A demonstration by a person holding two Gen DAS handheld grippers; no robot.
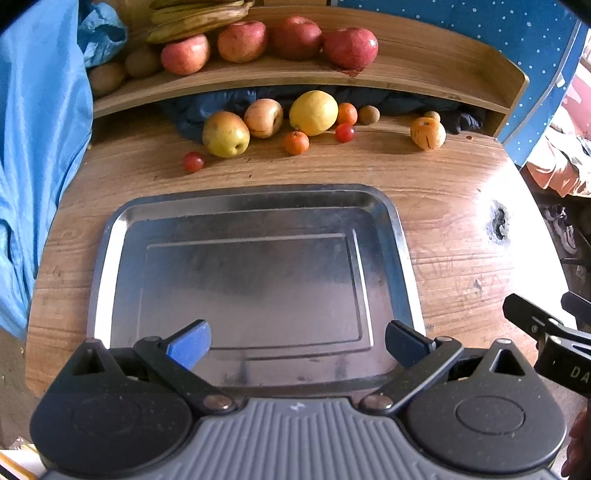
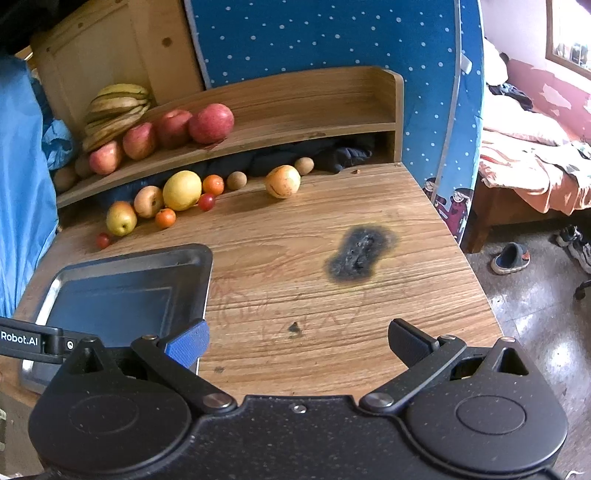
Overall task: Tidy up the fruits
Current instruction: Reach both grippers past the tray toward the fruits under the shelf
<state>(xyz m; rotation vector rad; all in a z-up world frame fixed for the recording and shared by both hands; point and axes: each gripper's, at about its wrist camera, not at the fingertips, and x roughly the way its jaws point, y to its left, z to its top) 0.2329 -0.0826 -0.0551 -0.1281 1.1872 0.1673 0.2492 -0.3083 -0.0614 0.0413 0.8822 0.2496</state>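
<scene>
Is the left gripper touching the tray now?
Cannot tell. In the left wrist view, the open left gripper overlaps the tray, but its height above is unclear.

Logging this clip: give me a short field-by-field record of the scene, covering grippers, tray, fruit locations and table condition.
left gripper: open, holding nothing, above the near end of the tray
right gripper: open, holding nothing, over bare table right of the tray
metal tray: no fruit in it
shelf: four red apples, bananas, brown kiwis at the left end
table: loose fruit under the shelf, including a big yellow fruit, small oranges, cherry tomatoes
table damage: dark burn mark
</scene>
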